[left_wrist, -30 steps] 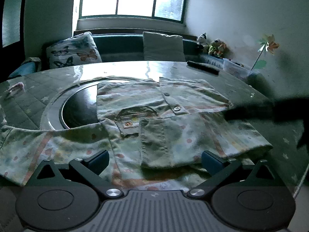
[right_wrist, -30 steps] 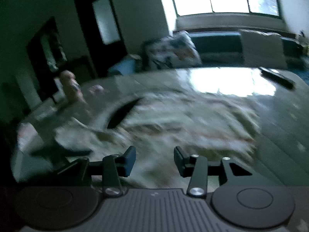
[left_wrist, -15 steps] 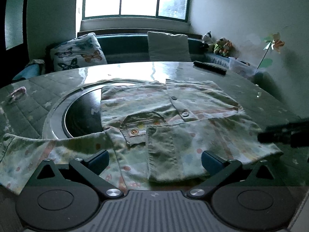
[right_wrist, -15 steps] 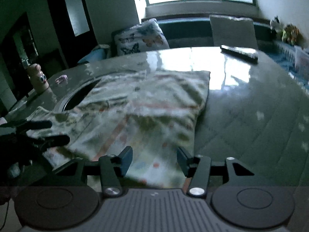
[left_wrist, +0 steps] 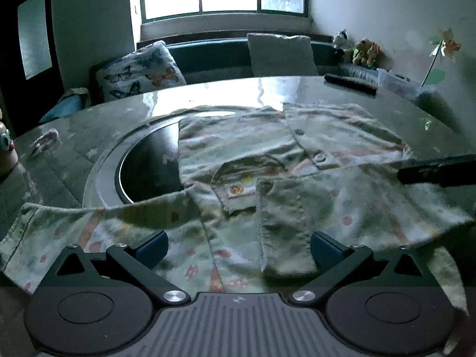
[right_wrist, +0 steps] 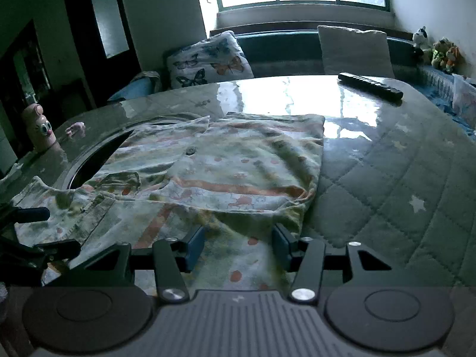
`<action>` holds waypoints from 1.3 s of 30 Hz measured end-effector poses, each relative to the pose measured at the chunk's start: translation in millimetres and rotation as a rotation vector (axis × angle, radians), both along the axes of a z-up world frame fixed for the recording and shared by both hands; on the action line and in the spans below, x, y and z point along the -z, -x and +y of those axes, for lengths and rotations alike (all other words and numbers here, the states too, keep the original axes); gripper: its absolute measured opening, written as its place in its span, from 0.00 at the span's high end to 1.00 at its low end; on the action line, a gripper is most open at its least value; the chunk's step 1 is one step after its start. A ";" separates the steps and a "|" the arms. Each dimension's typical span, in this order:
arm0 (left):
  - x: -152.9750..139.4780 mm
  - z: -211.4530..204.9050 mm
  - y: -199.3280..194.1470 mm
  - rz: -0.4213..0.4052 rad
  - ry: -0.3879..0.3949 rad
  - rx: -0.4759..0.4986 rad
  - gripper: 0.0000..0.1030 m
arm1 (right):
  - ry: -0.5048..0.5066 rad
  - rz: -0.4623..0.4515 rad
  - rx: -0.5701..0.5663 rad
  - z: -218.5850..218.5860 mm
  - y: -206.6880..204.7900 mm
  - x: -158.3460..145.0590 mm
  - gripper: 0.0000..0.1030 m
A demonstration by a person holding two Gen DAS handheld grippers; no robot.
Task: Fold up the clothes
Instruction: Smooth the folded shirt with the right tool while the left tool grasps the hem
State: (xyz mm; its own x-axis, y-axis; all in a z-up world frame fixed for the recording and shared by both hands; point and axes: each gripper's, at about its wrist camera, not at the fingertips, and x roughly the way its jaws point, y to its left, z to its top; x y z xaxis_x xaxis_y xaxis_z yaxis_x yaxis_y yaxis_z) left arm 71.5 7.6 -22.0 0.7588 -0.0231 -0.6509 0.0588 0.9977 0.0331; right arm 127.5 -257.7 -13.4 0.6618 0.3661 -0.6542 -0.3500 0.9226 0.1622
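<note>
A pale printed button shirt [left_wrist: 267, 160] lies partly folded on the quilted table; it also shows in the right wrist view [right_wrist: 226, 172]. One sleeve [left_wrist: 59, 232] stretches out to the left. My left gripper [left_wrist: 239, 245] is open and empty, low over the shirt's near edge. My right gripper [right_wrist: 238, 245] is open and empty, over the shirt's near right corner. Its dark finger shows at the right edge of the left wrist view [left_wrist: 437, 169], and the left gripper shows at the left edge of the right wrist view [right_wrist: 26, 238].
A round dark inset with a metal ring [left_wrist: 142, 166] sits in the table under the shirt's left part. A black remote [right_wrist: 370, 86] lies at the far right. A pink figurine [right_wrist: 40, 128] stands far left. A sofa with cushions [left_wrist: 139, 74] runs behind the table.
The right gripper swung round and came down over the shirt's near right corner, its jaws a little wider. The left gripper moved slightly closer and stayed open.
</note>
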 end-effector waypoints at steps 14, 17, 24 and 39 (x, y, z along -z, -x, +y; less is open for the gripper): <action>-6.9 21.4 18.7 -0.021 0.011 -0.080 0.00 | 0.060 -0.078 -0.176 58.6 34.8 -8.1 0.37; -9.9 32.2 25.8 -0.033 0.013 -0.111 0.00 | 0.101 -0.083 -0.210 69.9 41.7 -0.6 0.24; -16.9 72.9 39.7 -0.071 0.019 -0.241 0.00 | 0.164 -0.146 -0.244 81.3 56.2 -0.1 0.12; -14.2 179.0 47.1 -0.099 0.013 -0.607 0.17 | 0.127 -0.124 -0.216 76.7 53.2 5.3 0.05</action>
State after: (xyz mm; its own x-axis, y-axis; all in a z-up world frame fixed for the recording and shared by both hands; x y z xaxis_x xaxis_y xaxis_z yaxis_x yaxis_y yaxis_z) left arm 24.3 186.6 -7.7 0.6960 0.4242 -0.5793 -0.5225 0.8526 -0.0034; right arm 74.3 -181.0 -18.7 0.6549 0.4278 -0.6229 -0.5512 0.8344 -0.0065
